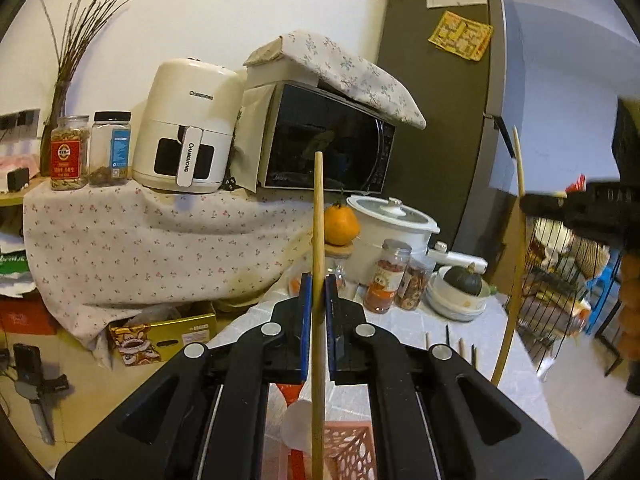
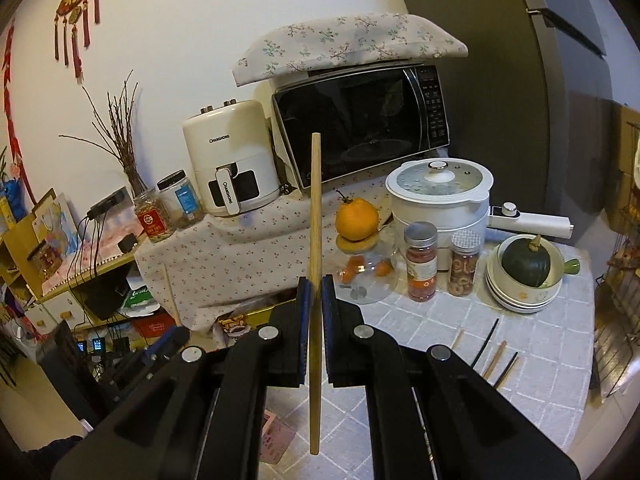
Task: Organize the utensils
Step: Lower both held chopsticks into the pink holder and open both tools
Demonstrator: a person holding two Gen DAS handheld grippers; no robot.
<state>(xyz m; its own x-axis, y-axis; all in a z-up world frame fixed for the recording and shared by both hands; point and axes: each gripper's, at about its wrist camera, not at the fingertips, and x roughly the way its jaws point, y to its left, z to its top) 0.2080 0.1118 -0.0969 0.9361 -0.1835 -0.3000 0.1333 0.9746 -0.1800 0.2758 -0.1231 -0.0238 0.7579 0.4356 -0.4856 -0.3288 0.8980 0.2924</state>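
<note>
A counter (image 2: 460,344) covered in a pale grid-patterned cloth stands against a white wall, beside a dark grey fridge (image 2: 500,80). Behind it, on a flowered cloth, sit a white air fryer (image 2: 232,160) and a black microwave (image 2: 360,124) topped with a padded floral cover. On the counter stand a white lidded pot (image 2: 440,196), an orange (image 2: 357,219) on a glass jar, two spice jars (image 2: 421,268), and stacked bowls (image 2: 520,296) holding a dark green squash. Loose chopsticks (image 2: 494,354), some pale and some black, lie near the counter's front edge. The left gripper (image 1: 319,292) is closed on a pale wooden chopstick (image 1: 318,280), held upright between its blue pads, above a pink perforated basket (image 1: 348,452) with a white spoon in it. The right gripper (image 2: 315,296) likewise pinches a second wooden chopstick (image 2: 315,280), upright and slightly tilted, its lower end hanging free above the counter.
</note>
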